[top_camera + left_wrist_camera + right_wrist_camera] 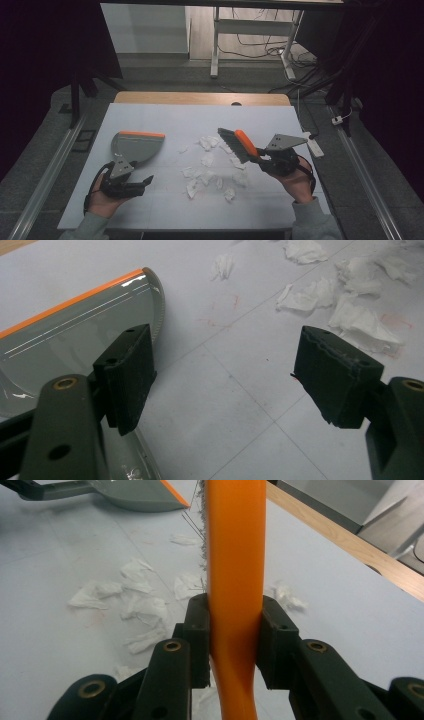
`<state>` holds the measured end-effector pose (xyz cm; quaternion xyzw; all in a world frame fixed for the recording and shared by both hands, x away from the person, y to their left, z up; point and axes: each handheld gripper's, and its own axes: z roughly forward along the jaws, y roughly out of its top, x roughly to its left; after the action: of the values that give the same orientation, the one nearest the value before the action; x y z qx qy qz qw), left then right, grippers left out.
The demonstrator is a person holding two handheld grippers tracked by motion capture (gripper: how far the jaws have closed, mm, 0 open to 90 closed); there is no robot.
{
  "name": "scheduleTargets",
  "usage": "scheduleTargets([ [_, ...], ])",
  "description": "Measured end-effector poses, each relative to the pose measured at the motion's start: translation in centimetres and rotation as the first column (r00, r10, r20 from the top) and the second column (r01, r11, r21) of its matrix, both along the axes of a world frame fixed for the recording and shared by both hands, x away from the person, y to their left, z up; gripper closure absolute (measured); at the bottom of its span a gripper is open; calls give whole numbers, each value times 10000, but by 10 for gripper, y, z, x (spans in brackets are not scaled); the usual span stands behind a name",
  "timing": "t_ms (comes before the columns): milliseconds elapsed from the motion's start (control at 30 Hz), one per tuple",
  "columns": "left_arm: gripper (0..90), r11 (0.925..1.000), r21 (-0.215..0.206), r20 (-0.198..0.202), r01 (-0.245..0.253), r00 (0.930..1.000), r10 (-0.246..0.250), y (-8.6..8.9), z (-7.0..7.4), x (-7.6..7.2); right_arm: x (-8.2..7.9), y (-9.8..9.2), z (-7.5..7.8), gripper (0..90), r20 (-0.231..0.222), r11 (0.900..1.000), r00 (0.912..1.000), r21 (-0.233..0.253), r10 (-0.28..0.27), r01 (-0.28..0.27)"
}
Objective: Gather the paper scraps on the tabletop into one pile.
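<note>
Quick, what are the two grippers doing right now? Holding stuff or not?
Left gripper: open, holding nothing, beside the dustpan.
Right gripper: shut on the brush's orange handle, over the paper scraps.

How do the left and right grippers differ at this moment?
The left gripper is open and holds nothing, low beside the grey dustpan. The right gripper is shut on the brush, holding it by its orange handle above the paper scraps. Both have black jaws.

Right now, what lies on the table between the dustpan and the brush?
Scattered crumpled tissue scraps lie between the dustpan and the brush held in the right gripper, as the high view shows.
</note>
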<state>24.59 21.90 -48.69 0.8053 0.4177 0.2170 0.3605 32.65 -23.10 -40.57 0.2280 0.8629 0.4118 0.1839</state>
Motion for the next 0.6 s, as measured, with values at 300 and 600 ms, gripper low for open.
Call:
scheduleTargets([
  [300, 251, 9999, 37, -92, 103, 9999, -103, 0, -3, 3, 6, -12, -2, 699, -224, 9978, 9976, -61, -661, 660],
  [600, 249, 10000, 5, -171, 67, 9998, -67, 3, -7, 2, 23, -22, -4, 700, -446, 9847, 9842, -410, -1712, 1694],
])
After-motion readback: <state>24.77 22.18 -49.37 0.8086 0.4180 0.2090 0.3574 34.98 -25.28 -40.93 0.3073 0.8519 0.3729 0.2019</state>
